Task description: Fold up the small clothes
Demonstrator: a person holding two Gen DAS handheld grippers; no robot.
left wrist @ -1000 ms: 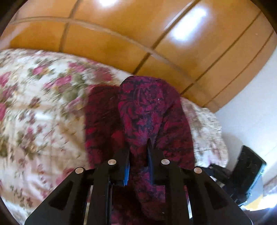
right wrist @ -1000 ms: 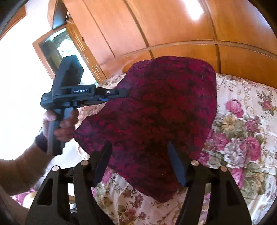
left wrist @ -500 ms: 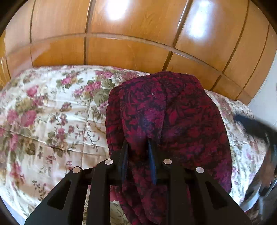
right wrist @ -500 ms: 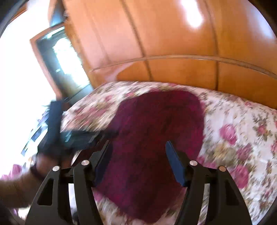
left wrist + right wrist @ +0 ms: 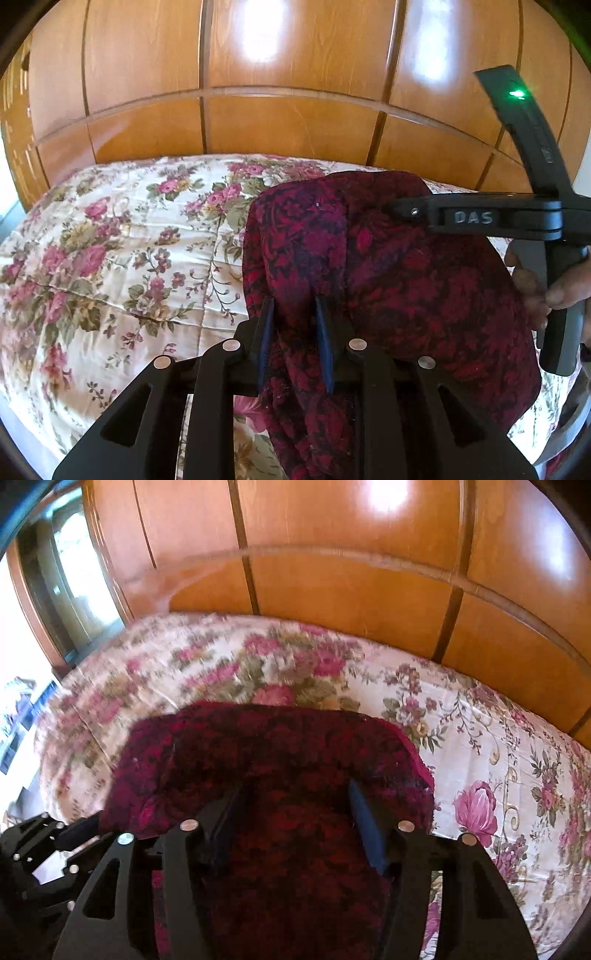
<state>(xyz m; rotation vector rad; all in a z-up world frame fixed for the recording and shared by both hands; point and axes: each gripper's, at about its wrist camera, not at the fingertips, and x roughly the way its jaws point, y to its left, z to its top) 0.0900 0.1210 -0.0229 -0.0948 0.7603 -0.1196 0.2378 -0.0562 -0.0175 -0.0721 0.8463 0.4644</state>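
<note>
A dark red patterned garment (image 5: 406, 288) lies bunched on the flowered bedspread (image 5: 110, 258). My left gripper (image 5: 293, 306) is shut on a raised fold at the garment's near left side, and cloth hangs down between its narrow jaws. The right gripper (image 5: 397, 208), held by a hand (image 5: 535, 284), reaches in from the right over the garment's far edge. In the right wrist view the right gripper (image 5: 295, 790) stands wide, the garment (image 5: 266, 746) spreading under and between its fingers without the pads visibly pressing it. The left gripper (image 5: 55, 845) shows at bottom left.
Glossy wooden panelling (image 5: 288, 122) rises right behind the bed. Bare bedspread (image 5: 480, 738) stretches right of the garment in the right wrist view and left of it in the left wrist view. A wood-framed glass pane (image 5: 66, 590) stands at far left.
The garment has come down from hanging in the air onto the bedspread. The right gripper swung over it, into the left wrist view. The left gripper kept its hold.
</note>
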